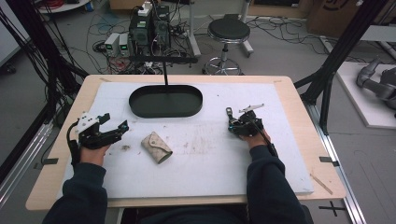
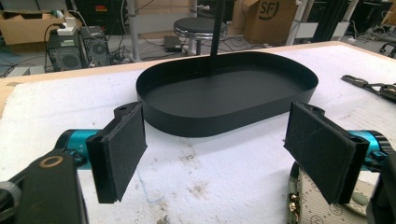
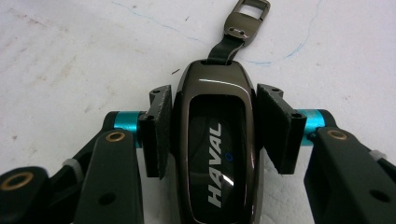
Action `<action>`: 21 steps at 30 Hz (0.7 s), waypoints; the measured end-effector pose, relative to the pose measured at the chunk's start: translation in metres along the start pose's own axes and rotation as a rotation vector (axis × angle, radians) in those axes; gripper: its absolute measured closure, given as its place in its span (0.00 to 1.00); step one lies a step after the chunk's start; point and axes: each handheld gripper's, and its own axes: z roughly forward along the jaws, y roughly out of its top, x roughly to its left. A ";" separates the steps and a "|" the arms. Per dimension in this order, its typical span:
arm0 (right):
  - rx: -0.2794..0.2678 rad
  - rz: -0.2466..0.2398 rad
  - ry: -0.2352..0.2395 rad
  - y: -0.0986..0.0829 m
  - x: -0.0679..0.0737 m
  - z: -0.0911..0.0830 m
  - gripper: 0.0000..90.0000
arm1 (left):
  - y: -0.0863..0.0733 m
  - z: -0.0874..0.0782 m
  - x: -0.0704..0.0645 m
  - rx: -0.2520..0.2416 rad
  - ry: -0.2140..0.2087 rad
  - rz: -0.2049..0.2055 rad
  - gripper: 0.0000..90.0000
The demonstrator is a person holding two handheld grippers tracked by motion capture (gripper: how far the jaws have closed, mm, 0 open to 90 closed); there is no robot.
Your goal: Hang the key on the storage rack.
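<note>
Your right gripper (image 3: 215,135) pinches a glossy dark key fob (image 3: 215,149) between its 2 felt-faced pads (image 3: 159,133), each pressed to 1 flank; the rounded shell bears white HAVAL lettering, and a short strap ends in a metal buckle (image 3: 246,18) resting on the scuffed white mat (image 3: 70,56). The fob's lower end is cut off by the frame edge. In the high view this gripper (image 1: 243,125) sits on the table's right half. Your left gripper (image 1: 109,127) is spread wide, holding nothing; its fuzzy pads (image 2: 123,154) frame a matte black oval tray (image 2: 224,105) with a thin upright post. Just beside it lies a beige patterned pouch (image 1: 156,147), partly hidden in the left gripper view.
</note>
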 end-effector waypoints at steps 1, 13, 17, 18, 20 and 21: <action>0.000 0.000 0.000 0.000 0.000 0.000 0.55 | 0.000 0.000 0.001 0.000 -0.001 0.001 0.23; -0.122 -0.049 0.059 0.042 0.016 -0.035 0.55 | 0.000 0.000 0.001 0.001 0.001 -0.005 0.23; -0.154 -0.065 0.068 0.057 0.023 -0.040 0.55 | 0.000 0.000 0.001 0.001 -0.001 0.000 0.23; -0.172 -0.078 0.073 0.067 0.026 -0.043 0.55 | 0.000 0.000 0.001 0.003 -0.002 0.001 0.23; -0.193 -0.102 0.074 0.078 0.030 -0.045 0.55 | 0.000 0.000 0.000 0.004 -0.003 0.004 0.23; -0.200 -0.106 0.076 0.083 0.033 -0.046 0.55 | 0.000 0.000 0.000 0.003 -0.004 0.004 0.23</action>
